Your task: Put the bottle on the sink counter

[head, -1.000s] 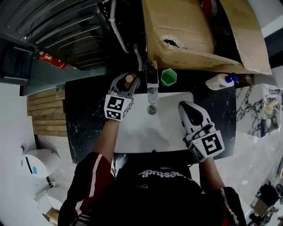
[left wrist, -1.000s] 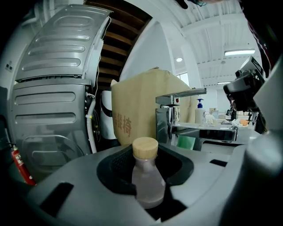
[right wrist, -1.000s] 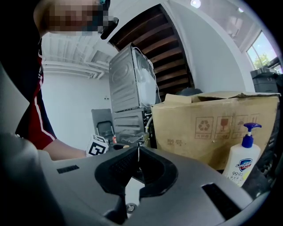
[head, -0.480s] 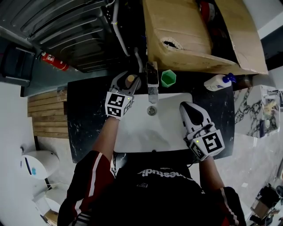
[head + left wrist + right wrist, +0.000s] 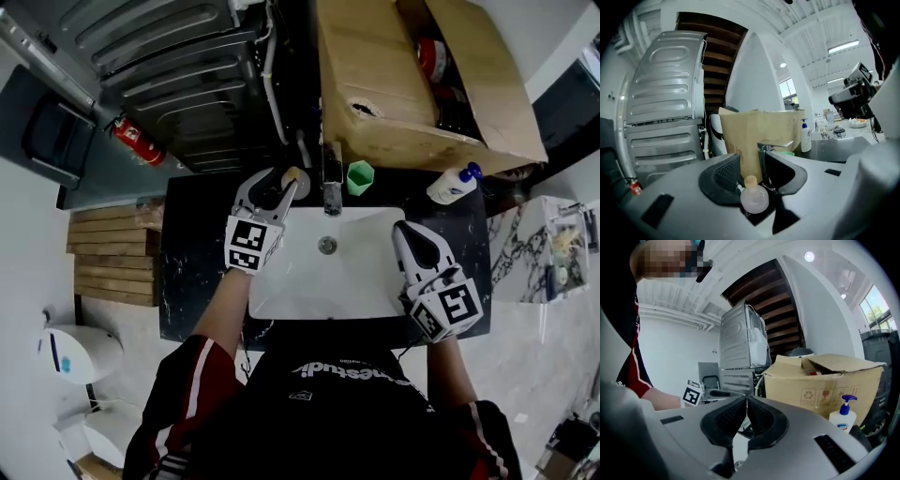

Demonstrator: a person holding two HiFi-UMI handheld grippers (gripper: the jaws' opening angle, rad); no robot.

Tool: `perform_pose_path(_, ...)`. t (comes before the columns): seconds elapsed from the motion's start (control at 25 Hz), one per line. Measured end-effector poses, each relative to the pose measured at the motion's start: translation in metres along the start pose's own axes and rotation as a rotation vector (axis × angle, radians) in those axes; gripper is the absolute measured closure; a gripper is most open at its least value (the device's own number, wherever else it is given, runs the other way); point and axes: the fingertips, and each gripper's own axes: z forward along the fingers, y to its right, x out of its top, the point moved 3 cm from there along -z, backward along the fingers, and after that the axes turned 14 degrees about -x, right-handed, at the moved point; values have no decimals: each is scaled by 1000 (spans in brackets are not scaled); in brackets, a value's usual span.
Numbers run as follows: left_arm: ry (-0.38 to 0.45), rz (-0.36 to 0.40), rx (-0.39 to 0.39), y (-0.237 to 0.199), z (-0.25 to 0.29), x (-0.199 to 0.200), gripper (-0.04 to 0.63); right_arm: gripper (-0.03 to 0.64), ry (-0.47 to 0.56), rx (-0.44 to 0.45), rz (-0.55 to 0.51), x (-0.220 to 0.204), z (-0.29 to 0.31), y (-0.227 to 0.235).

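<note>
Just left of the faucet (image 5: 330, 178), on the black sink counter (image 5: 202, 234) behind the white basin (image 5: 319, 281): noting the bottle (image 5: 754, 198), a small round-bellied flask with a cork stopper. Appearing to stand upright on its own there, though the base is not showing clearly.

Same spot: left gripper (image 5: 277, 186) reaching level over the counter, bottle sitting low between its jaws. Jaws having just been opening, now spread wide, pads not pressing the flask. Reading that as released, not gripping.

Right of the faucet, over the basin's right side: right gripper (image 5: 412, 234) hanging with jaws pressed together, carrying nothing.

Just right of the faucet: green cup (image 5: 360, 176) standing on the counter. Well further right: pump bottle (image 5: 450, 185) lying near the counter's end. Behind the faucet: cardboard box (image 5: 412, 84) leaning over the counter's back edge.

Handling, judging only:
- Looking light and stiff, probably frosted glass or hard plastic, so likely breakable on stone.
- Rounded belly likely slippery against the pads, tending to squirt out under a hard pinch.
- Best taking hold across the widest part of the belly, or just under the cork at the neck.
- Small footprint, so tipping easily if a jaw brushes it while backing away.
</note>
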Motion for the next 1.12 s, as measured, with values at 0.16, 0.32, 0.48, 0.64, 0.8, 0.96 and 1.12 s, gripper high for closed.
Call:
perform_pose_path(0.16,55,43,14,33,-42,36,448,575,41,1,-11,17,-32,-16)
perform_pose_path(0.32,122,65,3,70,-78,72,498,575,83,11,-19,33,-66,-37)
perform_pose_path(0.48,178,62,-16,105,-111,102,549,575,103,26,-35,40,-95,-52)
perform_pose_path(0.64,236,36,-16,137,-141,128,580,575,113,39,-35,45,-116,-55)
perform_pose_path(0.8,251,-28,-20,164,-159,141,581,575,128,41,4,48,-141,-48)
perform_pose_path(0.96,216,-45,-50,207,-157,139,581,575,113,46,-4,42,-170,-38)
perform_pose_path(1.12,208,-34,-82,249,-151,146,581,575,110,46,-5,35,-195,-27)
